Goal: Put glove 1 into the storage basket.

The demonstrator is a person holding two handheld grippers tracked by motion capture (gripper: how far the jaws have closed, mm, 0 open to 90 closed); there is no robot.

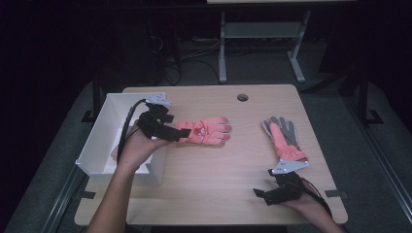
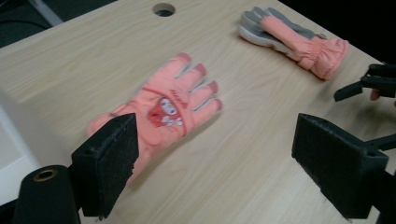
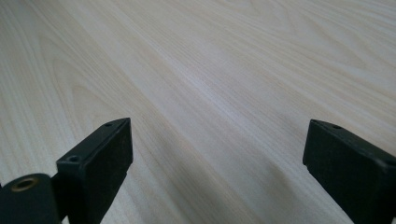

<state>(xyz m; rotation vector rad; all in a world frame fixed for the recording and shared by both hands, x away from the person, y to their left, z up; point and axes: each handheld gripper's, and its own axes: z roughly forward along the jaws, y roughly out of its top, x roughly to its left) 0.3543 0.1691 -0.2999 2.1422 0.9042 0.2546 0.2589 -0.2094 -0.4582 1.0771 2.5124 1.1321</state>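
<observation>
A pink glove (image 1: 208, 131) with a cartoon patch lies flat, back up, at the table's centre-left, fingers pointing right. In the left gripper view the pink glove (image 2: 170, 109) sits just beyond the jaws. My left gripper (image 1: 177, 128) hovers open over its cuff end, and the wide-open left gripper (image 2: 217, 144) has one jaw above the cuff. A second glove (image 1: 284, 138), pink and grey, lies at the right, and it is the far glove (image 2: 292, 39) in the left gripper view. My right gripper (image 1: 265, 183) stands open near the front right, and the right gripper (image 3: 219, 135) faces bare wood.
A white open box (image 1: 92, 150) stands at the table's left edge, beside my left hand. A round cable hole (image 1: 242, 97) is at the back centre. Bare wood (image 1: 233, 170) spreads between the gloves and along the front. Another table's legs (image 1: 222, 48) stand behind.
</observation>
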